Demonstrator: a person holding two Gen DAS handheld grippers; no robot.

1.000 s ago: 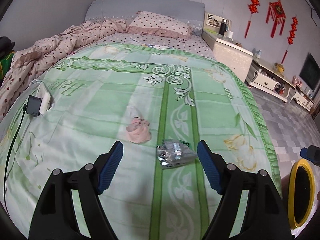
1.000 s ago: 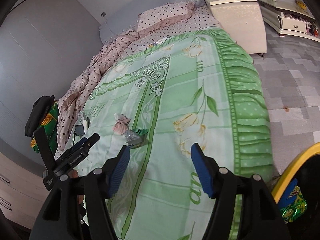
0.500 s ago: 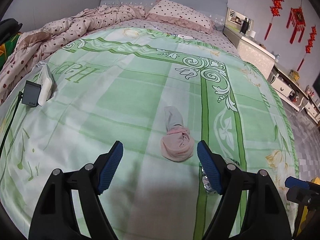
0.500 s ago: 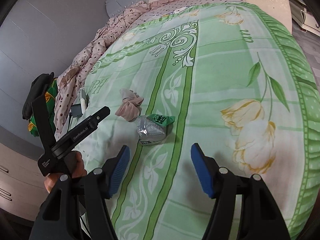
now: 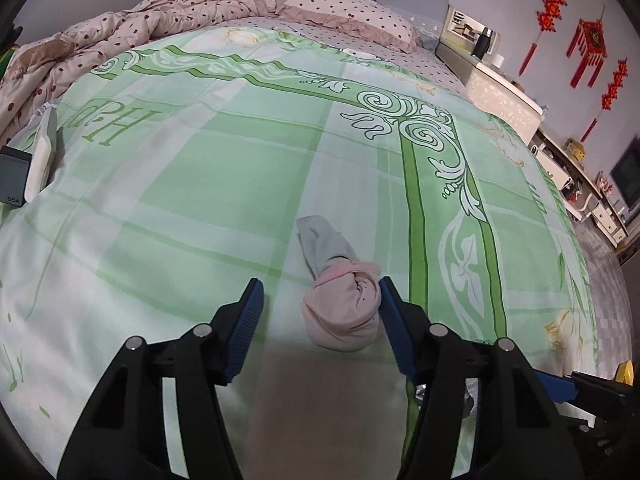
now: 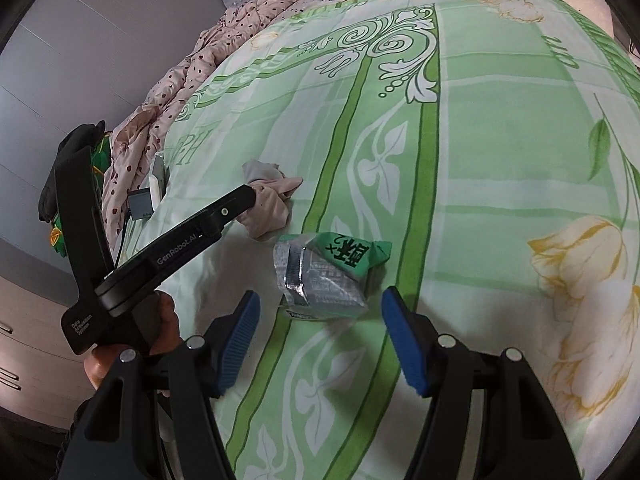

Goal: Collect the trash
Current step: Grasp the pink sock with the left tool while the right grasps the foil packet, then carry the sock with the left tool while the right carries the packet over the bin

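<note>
Left gripper (image 5: 320, 304) angled down, jaws closing, 1 pad touching balled sock (image 5: 344, 312) between them. Right gripper (image 6: 320, 316) tilted down, spread around snack wrapper (image 6: 324, 276).

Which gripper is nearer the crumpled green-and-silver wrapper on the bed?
Right. The right gripper hovers open just short of the wrapper; the left gripper, jaws just closing, straddles the pink sock bundle beside it.

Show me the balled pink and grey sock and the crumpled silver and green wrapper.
balled pink and grey sock (image 5: 344, 316), left wrist view, on the pink ball.
crumpled silver and green wrapper (image 6: 320, 280), right wrist view, on the silver body.
</note>
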